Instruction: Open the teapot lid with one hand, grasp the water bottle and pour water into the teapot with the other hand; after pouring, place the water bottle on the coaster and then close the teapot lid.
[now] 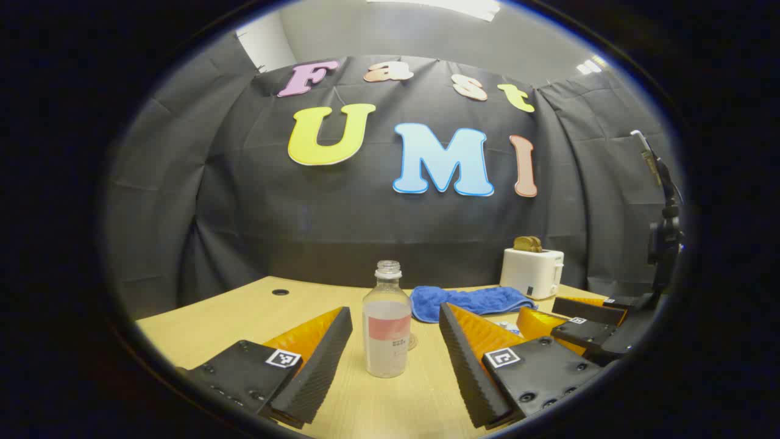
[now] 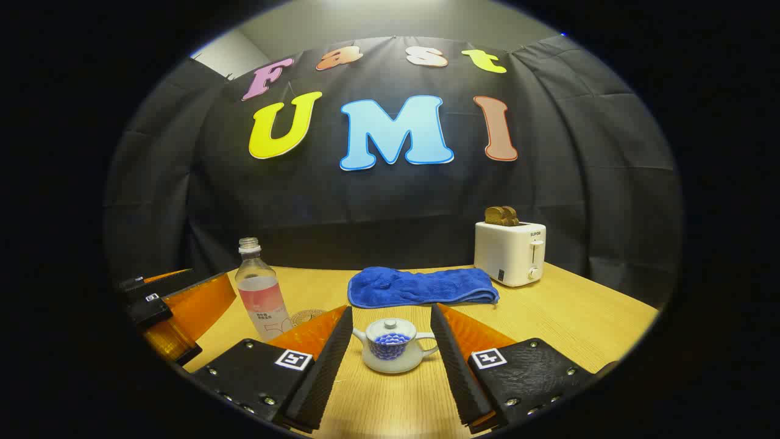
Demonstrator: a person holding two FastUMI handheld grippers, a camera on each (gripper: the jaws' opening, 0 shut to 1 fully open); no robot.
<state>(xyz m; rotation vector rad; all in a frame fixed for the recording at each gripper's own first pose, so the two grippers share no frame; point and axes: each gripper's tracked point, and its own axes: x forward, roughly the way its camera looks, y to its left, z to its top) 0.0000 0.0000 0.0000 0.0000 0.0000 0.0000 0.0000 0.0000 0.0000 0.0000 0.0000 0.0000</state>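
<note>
Both grippers are held wide apart and grip nothing. Between the spread fingers of the left gripper (image 1: 395,347) the water bottle (image 1: 387,323) is framed, upright and uncapped, partly filled, standing on the table (image 1: 231,317) toward its near edge. Between the fingers of the right gripper (image 2: 391,356) the teapot (image 2: 393,344) is centred, its lid (image 2: 390,327) seated, knob uppermost, spout and handle pointing sideways. In the right gripper view the coaster (image 2: 308,316) is seen flat on the table just behind and beside the bottle. A blue towel (image 2: 422,286) is laid toward the far edge, with a toaster (image 2: 510,252) near the far right corner.

Nothing appears done yet; lifting the lid is judged the step in hand. The right gripper should be brought down over the knob, fingers set either side of it, then closed lightly and raised straight up, so the small pot is not dragged or tipped. The bottle is best taken around its middle, squarely, since it is open and a hard squeeze or tilt could spill water.
</note>
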